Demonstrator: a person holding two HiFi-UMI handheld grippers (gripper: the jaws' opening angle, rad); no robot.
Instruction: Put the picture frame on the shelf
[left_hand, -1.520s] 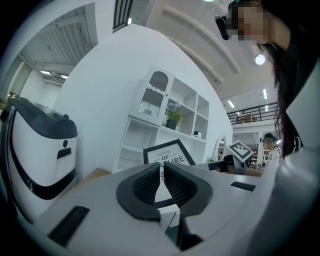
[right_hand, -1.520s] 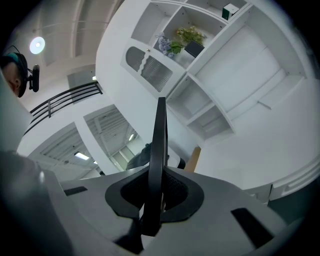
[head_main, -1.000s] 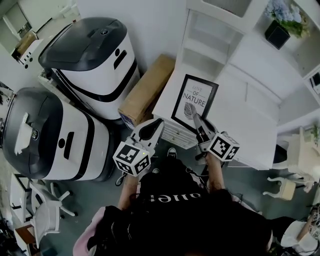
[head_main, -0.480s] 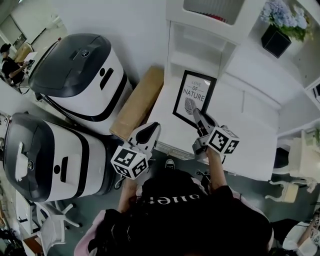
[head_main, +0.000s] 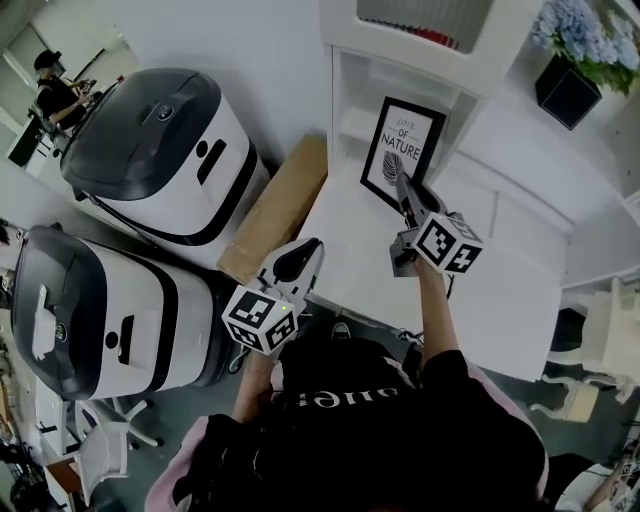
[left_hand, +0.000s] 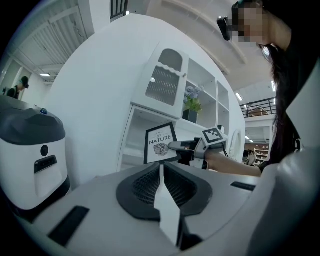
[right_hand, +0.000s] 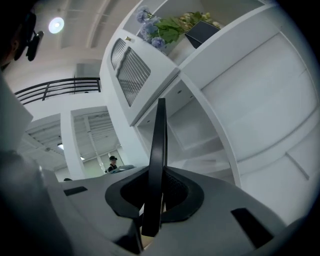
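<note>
Picture frame (head_main: 401, 140) gripped on edge by right gripper (head_main: 404, 185).

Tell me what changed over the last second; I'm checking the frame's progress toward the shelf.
The right gripper, shut on the picture frame, carried it across the white desk toward the shelf opening. The left gripper, shut, followed alongside. The grip, the cardboard box and the two white machines stayed unchanged.
</note>
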